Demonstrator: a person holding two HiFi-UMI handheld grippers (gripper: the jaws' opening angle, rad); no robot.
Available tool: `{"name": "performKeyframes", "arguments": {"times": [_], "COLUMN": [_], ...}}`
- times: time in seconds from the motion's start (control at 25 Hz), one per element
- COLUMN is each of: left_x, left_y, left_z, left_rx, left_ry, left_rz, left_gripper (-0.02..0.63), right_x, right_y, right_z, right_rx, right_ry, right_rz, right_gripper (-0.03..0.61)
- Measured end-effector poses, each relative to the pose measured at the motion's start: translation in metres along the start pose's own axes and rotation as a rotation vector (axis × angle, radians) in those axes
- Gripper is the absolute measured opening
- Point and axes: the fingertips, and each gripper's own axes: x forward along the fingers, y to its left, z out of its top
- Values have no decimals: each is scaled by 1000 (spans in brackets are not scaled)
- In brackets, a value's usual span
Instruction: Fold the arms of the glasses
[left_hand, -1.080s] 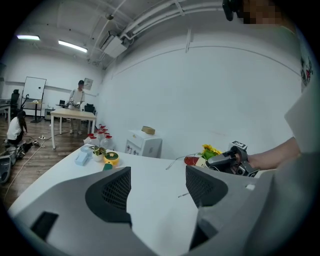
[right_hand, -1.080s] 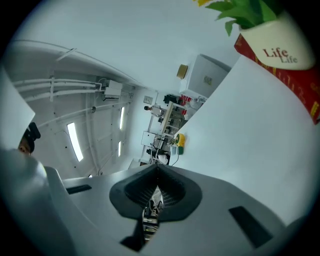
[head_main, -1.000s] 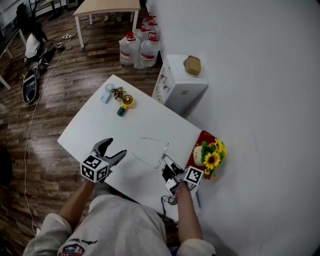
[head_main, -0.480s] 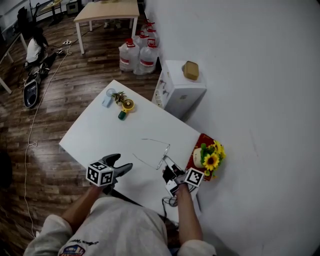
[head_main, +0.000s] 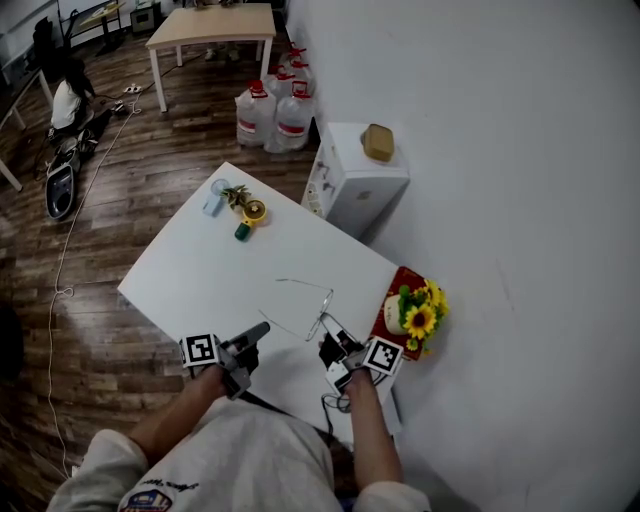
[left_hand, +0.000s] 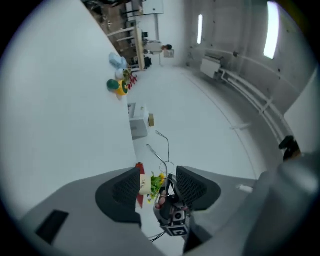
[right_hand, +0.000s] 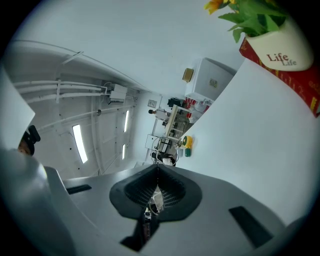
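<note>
Nearest the person, the right gripper (head_main: 328, 346) is closed on the front of the glasses (head_main: 322, 318). A thin sliver of them is pinched between its pads (right_hand: 165, 192), presumably so that the frame is steadied while an arm is folded. Beside it, the left gripper (head_main: 256, 335) is held level with its jaws partly apart. They have just been closing, yet nothing is pressed between them, and the glasses (left_hand: 168, 150) are only seen beyond the gap. The glasses are laid on the white table (head_main: 200, 270) with both arms spread away from the person, so neither is judged folded yet. Further off, a sunflower pot (head_main: 412, 312) is set at the table's right edge. The hinges are too thin to be made out, and the exact part gripped is hidden by the right jaws.
</note>
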Motion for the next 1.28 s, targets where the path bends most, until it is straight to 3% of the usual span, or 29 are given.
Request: {"name": "performKeyframes", "arguments": {"times": [0.16, 0.48, 0.96, 1.28], "left_x": [-1, 6, 13, 23], "left_y": [-1, -11, -23, -28], "left_z": [-1, -3, -3, -6], "left_rx": [-34, -52, 56, 79], "left_ry": [-31, -66, -13, 40], "left_rz": [-78, -136, -98, -51], "left_gripper": [164, 20, 14, 14], "right_x": [-1, -2, 7, 16], "right_y": [7, 10, 35, 47], "right_z": [-5, -11, -26, -43], "right_rx": [-7, 5, -49, -67], "right_ry": [2, 5, 59, 103], "right_rz": [25, 42, 124, 157], "right_gripper": [9, 8, 9, 9]}}
